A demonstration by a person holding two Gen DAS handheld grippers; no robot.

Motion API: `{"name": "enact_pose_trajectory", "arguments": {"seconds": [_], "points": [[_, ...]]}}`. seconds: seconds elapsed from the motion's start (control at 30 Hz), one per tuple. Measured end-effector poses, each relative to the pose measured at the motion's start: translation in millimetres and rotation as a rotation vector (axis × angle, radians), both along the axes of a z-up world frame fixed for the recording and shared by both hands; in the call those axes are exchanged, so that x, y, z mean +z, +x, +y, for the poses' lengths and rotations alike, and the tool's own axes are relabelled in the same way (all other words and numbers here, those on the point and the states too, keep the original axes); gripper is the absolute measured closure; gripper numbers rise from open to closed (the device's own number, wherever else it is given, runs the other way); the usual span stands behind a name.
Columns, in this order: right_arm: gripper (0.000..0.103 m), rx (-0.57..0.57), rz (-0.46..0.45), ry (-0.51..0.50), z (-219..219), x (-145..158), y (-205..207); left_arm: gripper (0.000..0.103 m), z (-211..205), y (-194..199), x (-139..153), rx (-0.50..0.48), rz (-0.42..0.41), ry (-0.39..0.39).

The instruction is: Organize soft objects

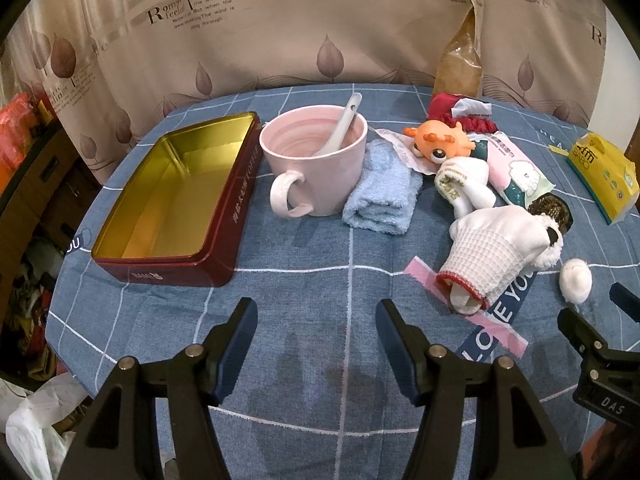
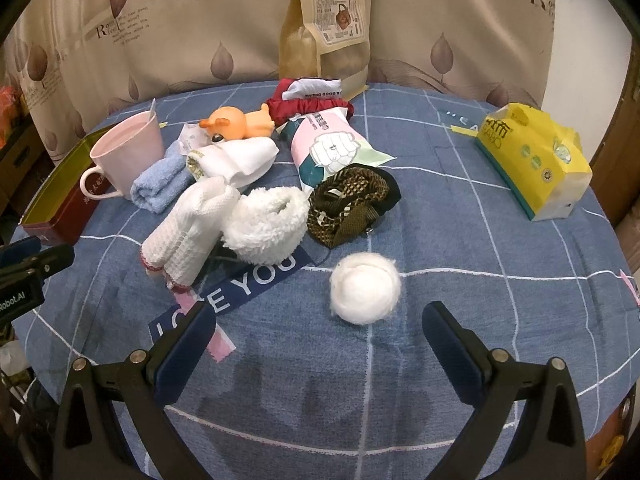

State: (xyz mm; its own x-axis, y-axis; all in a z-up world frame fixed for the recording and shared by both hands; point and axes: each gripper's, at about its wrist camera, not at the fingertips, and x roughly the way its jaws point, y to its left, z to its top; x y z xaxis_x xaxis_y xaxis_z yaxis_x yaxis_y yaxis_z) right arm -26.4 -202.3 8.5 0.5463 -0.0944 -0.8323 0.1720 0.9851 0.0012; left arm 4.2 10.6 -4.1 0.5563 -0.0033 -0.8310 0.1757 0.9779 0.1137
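1. The left gripper [image 1: 316, 344] hovers low over the blue checked tablecloth [image 1: 320, 280] on the table, jaws spread apart and empty, aimed toward the pink mug [image 1: 316, 168] and the open red tin [image 1: 176, 200].
2. The right gripper [image 2: 320, 344] is also held low, jaws wide apart with nothing between them, just short of the white cotton ball [image 2: 365, 288].
3. Beyond the ball lie a white knit glove [image 2: 188, 236], a fluffy white piece [image 2: 268, 224] and a folded blue towel [image 2: 160, 184] beside the mug.
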Motion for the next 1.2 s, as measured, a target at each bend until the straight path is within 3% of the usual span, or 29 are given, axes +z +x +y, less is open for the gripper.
{"name": "enact_pose_trajectory", "arguments": {"seconds": [0.77,1.0,1.2], "points": [[0.007,-0.059,0.074,-0.022,-27,-17,14,0.04,-18,18,-13,-0.078,0.031,0.012],[0.024,-0.045,0.123,-0.009,-33,-30,26,0.04,-33,23,-18,-0.154,0.053,0.001],[0.03,-0.03,0.126,-0.014,-35,-34,34,0.04,-49,26,-21,-0.217,0.06,-0.011]]}}
